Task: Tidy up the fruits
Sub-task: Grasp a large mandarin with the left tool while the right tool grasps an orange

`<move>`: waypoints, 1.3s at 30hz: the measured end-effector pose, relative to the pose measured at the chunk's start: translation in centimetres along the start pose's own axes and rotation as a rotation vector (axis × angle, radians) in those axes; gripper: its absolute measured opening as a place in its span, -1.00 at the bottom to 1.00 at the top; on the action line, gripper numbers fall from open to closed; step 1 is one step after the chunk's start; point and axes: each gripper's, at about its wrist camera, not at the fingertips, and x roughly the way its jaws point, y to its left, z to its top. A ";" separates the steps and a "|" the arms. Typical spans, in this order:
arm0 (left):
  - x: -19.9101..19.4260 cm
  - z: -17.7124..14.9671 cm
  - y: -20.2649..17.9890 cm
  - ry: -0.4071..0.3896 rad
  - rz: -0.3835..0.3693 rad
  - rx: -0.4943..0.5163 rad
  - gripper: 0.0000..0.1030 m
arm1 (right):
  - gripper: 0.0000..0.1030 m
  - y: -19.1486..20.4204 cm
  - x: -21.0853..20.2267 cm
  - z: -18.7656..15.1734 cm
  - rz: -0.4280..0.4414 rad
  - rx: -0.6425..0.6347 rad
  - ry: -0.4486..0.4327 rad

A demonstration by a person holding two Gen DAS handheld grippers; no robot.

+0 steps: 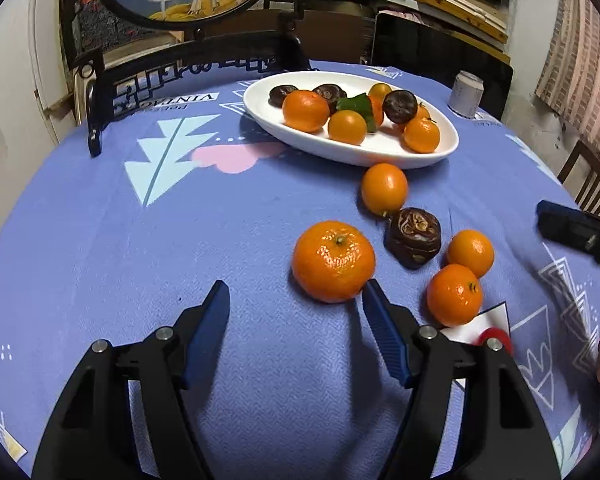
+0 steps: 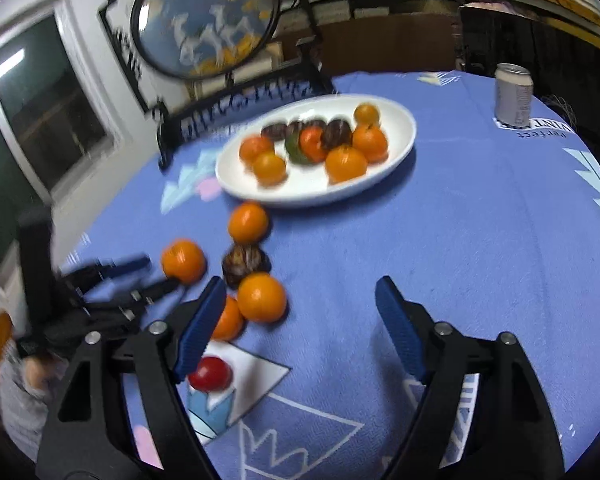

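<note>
Both the left gripper [image 1: 296, 300] and right gripper [image 2: 300, 300] spread wide over loose oranges [image 1: 333, 261] mid-table, short of the white dish [image 1: 340, 148] toward the table's far edge, apparently their destination.

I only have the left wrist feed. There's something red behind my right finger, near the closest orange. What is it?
Observer: A small red fruit, round, lying on the tablecloth.
Operator: Is the right gripper holding anything?
Observer: No. The right gripper is open and empty above bare cloth.
Operator: Is the can past the plate opened?
Observer: Cannot tell; the can stands upright, its top too small to read.
</note>
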 end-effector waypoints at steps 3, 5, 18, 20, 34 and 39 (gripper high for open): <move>0.2 0.1 -0.2 0.007 0.002 0.016 0.36 | -0.01 0.9 1.4 -0.7 0.009 -0.046 0.054; 0.1 0.0 -0.2 0.004 0.001 0.010 0.36 | -0.08 1.3 1.9 -1.0 0.015 -0.059 0.066; 0.1 -0.1 -0.7 0.011 -0.005 0.036 0.36 | -0.11 1.9 4.0 -0.5 0.065 -0.026 0.088; 0.2 -0.1 -0.8 0.014 -0.009 0.038 0.36 | -0.15 2.0 4.2 -0.3 0.065 -0.022 0.081; 0.8 0.2 -0.7 0.028 -0.029 0.021 0.36 | -0.29 0.7 4.2 -0.4 0.036 0.013 0.103; 0.5 0.2 -1.0 0.014 -0.033 0.040 0.36 | -0.30 1.8 4.9 -0.8 0.002 -0.044 0.112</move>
